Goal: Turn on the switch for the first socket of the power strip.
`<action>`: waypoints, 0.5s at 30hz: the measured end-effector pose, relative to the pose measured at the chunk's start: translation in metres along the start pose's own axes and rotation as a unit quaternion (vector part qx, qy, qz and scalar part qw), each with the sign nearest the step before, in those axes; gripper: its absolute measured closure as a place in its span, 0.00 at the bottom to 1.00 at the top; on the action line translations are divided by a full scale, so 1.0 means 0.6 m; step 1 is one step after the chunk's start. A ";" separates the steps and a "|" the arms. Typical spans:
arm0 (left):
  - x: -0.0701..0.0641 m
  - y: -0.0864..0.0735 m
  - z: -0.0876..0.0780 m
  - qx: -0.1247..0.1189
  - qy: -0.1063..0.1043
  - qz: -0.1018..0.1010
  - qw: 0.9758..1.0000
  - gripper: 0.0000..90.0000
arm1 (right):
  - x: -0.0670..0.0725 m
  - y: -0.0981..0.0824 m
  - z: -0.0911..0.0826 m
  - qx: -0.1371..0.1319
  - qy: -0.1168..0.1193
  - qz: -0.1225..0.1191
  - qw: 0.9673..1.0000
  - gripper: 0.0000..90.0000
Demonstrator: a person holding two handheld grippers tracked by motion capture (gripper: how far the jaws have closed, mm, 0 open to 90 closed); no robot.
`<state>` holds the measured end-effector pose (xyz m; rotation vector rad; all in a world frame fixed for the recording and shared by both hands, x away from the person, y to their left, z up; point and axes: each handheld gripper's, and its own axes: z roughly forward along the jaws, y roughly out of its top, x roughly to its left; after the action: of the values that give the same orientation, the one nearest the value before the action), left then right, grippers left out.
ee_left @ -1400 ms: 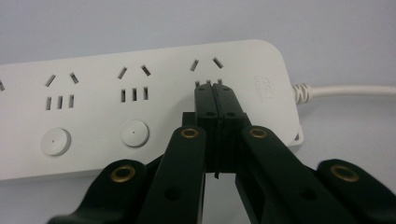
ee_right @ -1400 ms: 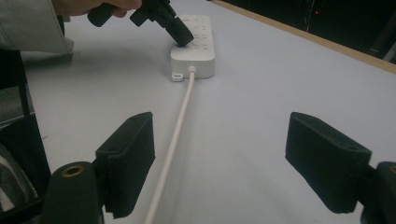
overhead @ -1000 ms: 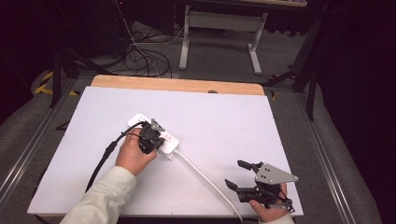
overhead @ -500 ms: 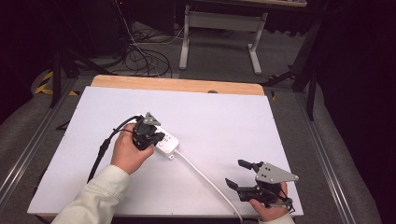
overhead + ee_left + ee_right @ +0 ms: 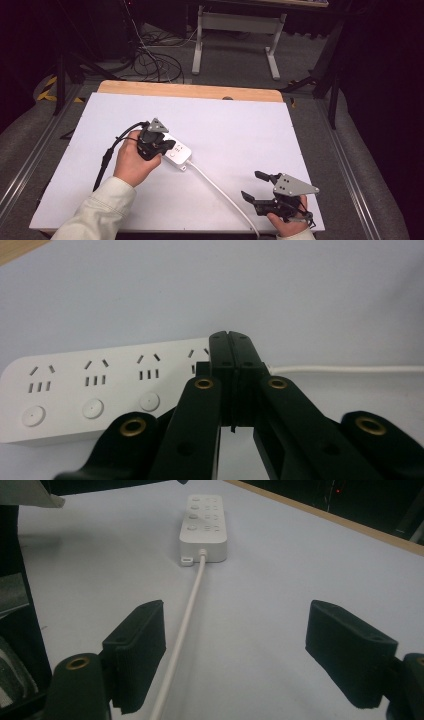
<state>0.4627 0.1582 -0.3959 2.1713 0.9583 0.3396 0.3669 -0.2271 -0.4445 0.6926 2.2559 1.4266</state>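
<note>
Left gripper (image 5: 159,144) shifted leftward along power strip (image 5: 176,151), jaws together (right gripper (image 5: 260,191) jaws apart); next likely button press.

the left gripper (image 5: 159,145) sits mid-table in the person's left hand (image 5: 131,162), a pale sleeve (image 5: 97,212) behind it, jaws pressed together with nothing between them. the right gripper (image 5: 256,187), held in the right hand (image 5: 286,222) at the near edge, points left with its jaws spread wide.
</note>
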 end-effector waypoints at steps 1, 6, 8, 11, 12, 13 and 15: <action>-0.001 0.000 -0.004 -0.007 -0.003 0.002 1.000 0.98 | 0.000 0.000 0.000 -0.002 0.001 -0.001 1.000 0.27; -0.014 -0.001 -0.022 -0.044 0.001 0.022 0.999 0.66 | 0.000 0.000 0.000 0.000 0.001 0.001 1.000 0.27; -0.017 -0.002 -0.032 -0.057 -0.001 0.030 0.998 0.61 | 0.001 0.000 0.000 0.001 0.001 -0.001 1.000 0.27; -0.024 -0.005 -0.047 -0.068 0.003 0.039 0.997 0.45 | 0.001 0.000 0.000 -0.001 0.002 -0.003 1.000 0.27; -0.026 -0.007 -0.054 -0.073 0.000 0.038 0.997 0.43 | 0.001 0.000 0.000 -0.002 0.002 -0.002 1.000 0.27; -0.027 -0.009 -0.059 -0.073 -0.001 0.040 0.996 0.42 | 0.001 0.000 0.000 -0.002 0.002 -0.002 1.000 0.27; -0.030 -0.014 -0.071 -0.084 0.001 0.045 0.995 0.37 | 0.001 0.000 0.000 -0.002 0.002 -0.002 1.000 0.27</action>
<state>0.4246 0.1710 -0.3712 2.0634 0.8042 0.4487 0.3663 -0.2266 -0.4444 0.6836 2.2550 1.4316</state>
